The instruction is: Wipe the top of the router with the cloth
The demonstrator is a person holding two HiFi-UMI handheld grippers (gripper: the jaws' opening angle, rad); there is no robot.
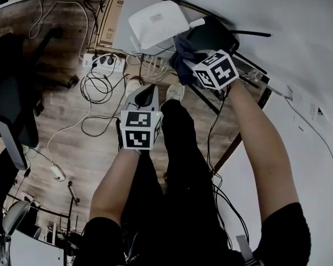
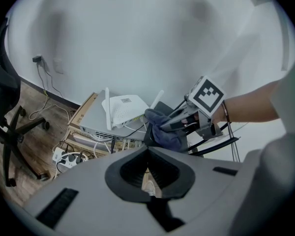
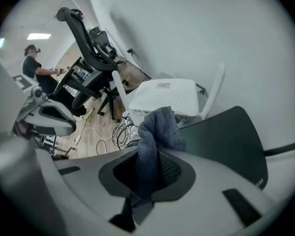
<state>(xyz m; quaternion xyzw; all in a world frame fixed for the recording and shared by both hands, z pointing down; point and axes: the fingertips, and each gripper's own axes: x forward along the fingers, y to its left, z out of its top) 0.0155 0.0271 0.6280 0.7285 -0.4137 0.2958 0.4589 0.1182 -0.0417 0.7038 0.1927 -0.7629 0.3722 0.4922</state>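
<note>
Head view looks steeply down from above; both gripper views face forward along their jaws toward the white router [image 1: 158, 24].

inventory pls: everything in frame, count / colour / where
router: 1, white, on grey unit by the wall
grey unit: 1, grey, under router
box: 1, brown cardboard, beside grey unit
black device: 1, black, next to router
cloth: 1, blue-grey, in right tongs
power strip: 1, white, floor near box
cables: several, white and black, floor
chairs: at least 2, black and grey, on floor
bystander: 1, dark top, far background
shoes: 2, light, floor
left tongs: 1, grey, shut, empty
right tongs: 1, grey, shut on cloth
</note>
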